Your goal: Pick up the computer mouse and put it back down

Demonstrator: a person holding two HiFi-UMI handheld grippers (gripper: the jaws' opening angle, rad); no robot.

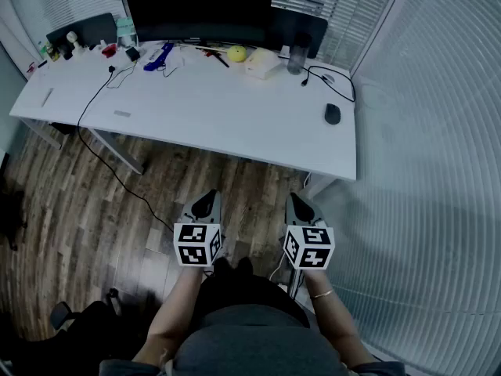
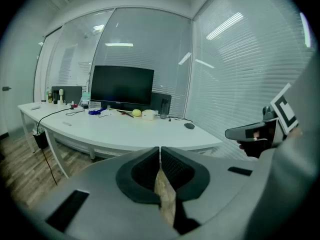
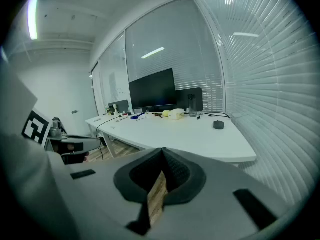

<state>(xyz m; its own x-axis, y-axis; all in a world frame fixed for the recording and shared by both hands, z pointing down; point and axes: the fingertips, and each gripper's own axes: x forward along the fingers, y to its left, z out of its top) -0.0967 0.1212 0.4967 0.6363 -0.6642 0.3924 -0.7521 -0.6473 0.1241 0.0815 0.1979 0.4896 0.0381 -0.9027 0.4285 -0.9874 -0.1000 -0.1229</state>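
1. Two grippers are held side by side over the floor, short of the worktop's near edge, one in each of the person's hands: the left gripper point(image 1: 205, 204) and the right gripper point(image 1: 301, 207). Each has its jaws pressed together with nothing between them. Each carries one cube with black-and-white square markers.
2. One computer mouse point(image 1: 333, 113), dark, lies on the worktop close to its right edge, toward the far right corner and well apart from both grippers. One looped cable point(image 1: 335, 77) lies just behind it; whether it joins the mouse I cannot tell.
3. One white desk point(image 1: 219, 112) carries everything. Along its far edge stand one large dark monitor point(image 1: 200, 6), one smaller dark screen point(image 1: 293, 23) to the right of it, one dark tumbler point(image 1: 296, 55), one white box point(image 1: 262, 63), one yellow ball point(image 1: 236, 53) and one blue object point(image 1: 159, 56). Small items crowd the far left corner, too small to count.
4. One long black cable point(image 1: 100, 94) runs from the far edge across the left part of the worktop, over the near edge and down onto the floor.
5. One dark chair back point(image 1: 82, 30) shows behind the far left corner. The wooden plank floor point(image 1: 70, 202) lies under the desk, and slatted blinds point(image 1: 430, 171) cover the glass walls behind it and to its right.
6. Square marker patterns are the only print that shows clearly; any lettering on the desk items is too small to read.
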